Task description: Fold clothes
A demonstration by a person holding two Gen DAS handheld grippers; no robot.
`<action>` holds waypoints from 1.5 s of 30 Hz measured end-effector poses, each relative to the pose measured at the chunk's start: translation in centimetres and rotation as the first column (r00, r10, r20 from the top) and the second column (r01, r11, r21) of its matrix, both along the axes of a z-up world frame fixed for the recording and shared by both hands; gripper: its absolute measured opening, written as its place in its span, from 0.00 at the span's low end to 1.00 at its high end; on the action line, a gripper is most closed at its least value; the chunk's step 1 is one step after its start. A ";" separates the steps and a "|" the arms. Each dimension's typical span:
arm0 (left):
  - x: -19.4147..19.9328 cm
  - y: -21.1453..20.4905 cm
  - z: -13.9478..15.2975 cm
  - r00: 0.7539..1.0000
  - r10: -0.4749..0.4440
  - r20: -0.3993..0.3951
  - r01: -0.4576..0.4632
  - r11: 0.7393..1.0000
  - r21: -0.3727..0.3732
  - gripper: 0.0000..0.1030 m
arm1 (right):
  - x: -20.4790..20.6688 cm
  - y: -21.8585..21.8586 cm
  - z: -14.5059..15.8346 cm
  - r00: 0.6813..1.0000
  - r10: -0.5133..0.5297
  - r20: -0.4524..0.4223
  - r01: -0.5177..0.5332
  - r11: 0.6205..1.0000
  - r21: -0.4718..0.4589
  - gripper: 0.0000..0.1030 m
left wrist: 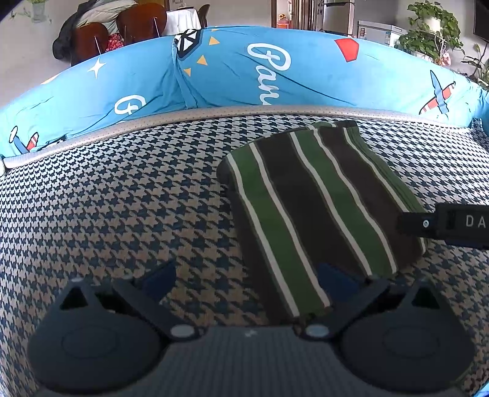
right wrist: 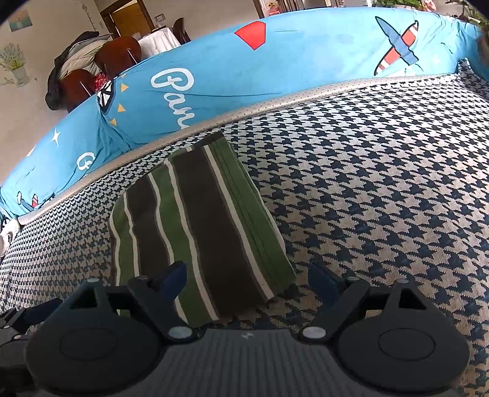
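A folded garment (left wrist: 318, 207) with green, dark brown and white stripes lies flat on the houndstooth couch seat (left wrist: 122, 198). It also shows in the right wrist view (right wrist: 195, 226). My left gripper (left wrist: 247, 281) is open, low over the garment's near left corner, holding nothing. My right gripper (right wrist: 247, 274) is open over the garment's near right corner, empty. Part of the right gripper's body (left wrist: 446, 224) shows at the right edge of the left wrist view, over the garment's right side.
A blue cartoon-print cover (left wrist: 244, 70) drapes the couch back behind a grey piping edge (left wrist: 214, 114). Houndstooth seat (right wrist: 382, 183) stretches to both sides of the garment. Chairs (left wrist: 122, 30), a plant (left wrist: 431, 27) and a fridge stand beyond the couch.
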State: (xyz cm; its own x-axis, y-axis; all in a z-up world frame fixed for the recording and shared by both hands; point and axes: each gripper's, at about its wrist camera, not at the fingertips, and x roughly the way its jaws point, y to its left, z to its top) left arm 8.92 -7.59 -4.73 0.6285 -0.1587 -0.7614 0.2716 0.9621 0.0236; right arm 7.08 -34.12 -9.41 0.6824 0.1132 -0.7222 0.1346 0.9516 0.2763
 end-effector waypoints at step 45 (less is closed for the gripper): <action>0.5 0.0 -0.2 0.999 0.048 -0.011 -0.048 0.999 0.009 1.00 | 0.1 0.4 0.3 1.000 0.022 -0.004 -0.022 1.000 0.001 0.85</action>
State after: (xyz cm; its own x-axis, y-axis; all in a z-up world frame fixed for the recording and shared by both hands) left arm 9.40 -7.58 -4.90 0.6264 -0.1222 -0.7699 0.2256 0.9738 0.0291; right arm 7.18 -33.71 -9.11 0.6765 0.1289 -0.7251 0.1151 0.9539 0.2770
